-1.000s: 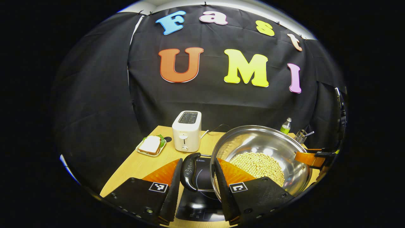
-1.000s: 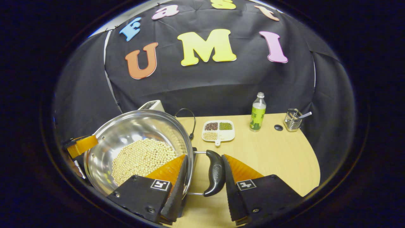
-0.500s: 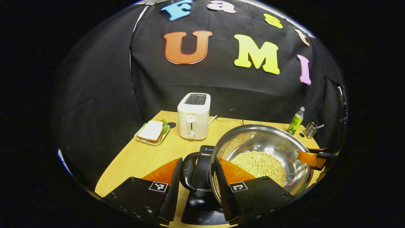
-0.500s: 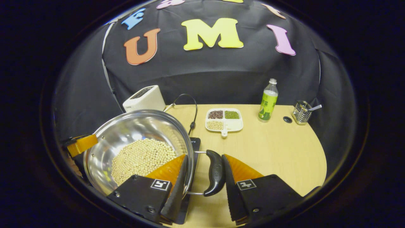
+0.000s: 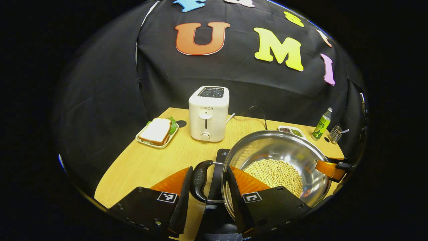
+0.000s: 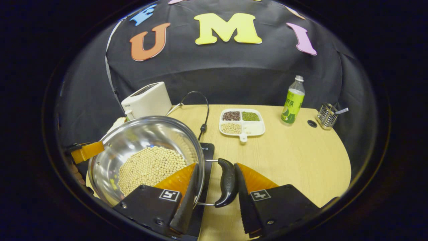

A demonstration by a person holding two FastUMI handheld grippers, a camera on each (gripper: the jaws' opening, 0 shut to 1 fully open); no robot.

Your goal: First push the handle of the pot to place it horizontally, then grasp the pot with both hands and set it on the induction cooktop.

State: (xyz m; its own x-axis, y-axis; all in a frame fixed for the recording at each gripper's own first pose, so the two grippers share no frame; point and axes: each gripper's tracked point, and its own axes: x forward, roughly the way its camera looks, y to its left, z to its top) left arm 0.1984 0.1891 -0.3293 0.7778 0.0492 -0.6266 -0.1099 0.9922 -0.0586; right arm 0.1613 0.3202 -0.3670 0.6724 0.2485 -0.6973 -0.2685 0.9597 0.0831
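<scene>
The steel pot (image 5: 277,160), its bottom covered with pale round beans (image 5: 272,172), sits between the two tongs, above the black induction cooktop (image 5: 220,160), whose dark slab shows under and beside the pot's near rim; whether the pot's base touches it cannot be told. In the left gripper view the left tongs (image 5: 207,197) straddle one black side handle (image 5: 199,180), which lies level: one finger is outside the handle, the other inside the pot's rim, so the wide gap between them spans handle and rim. Whether both fingers press on the handle cannot be told. In the right gripper view the right tongs (image 6: 214,197) sit the same way over the opposite black handle (image 6: 228,182), one finger against its outer curve, the other inside the rim over the beans, and the firmness of that hold cannot be told either. The pot appears there too (image 6: 147,154), with the cooktop's corner (image 6: 206,150) behind it.

On the wooden worktop (image 6: 294,157) stand a white toaster (image 5: 209,113), a sandwich on a tray (image 5: 156,131), a divided dish of grains (image 6: 242,122), a green bottle (image 6: 293,100) and a wire holder (image 6: 327,115)
</scene>
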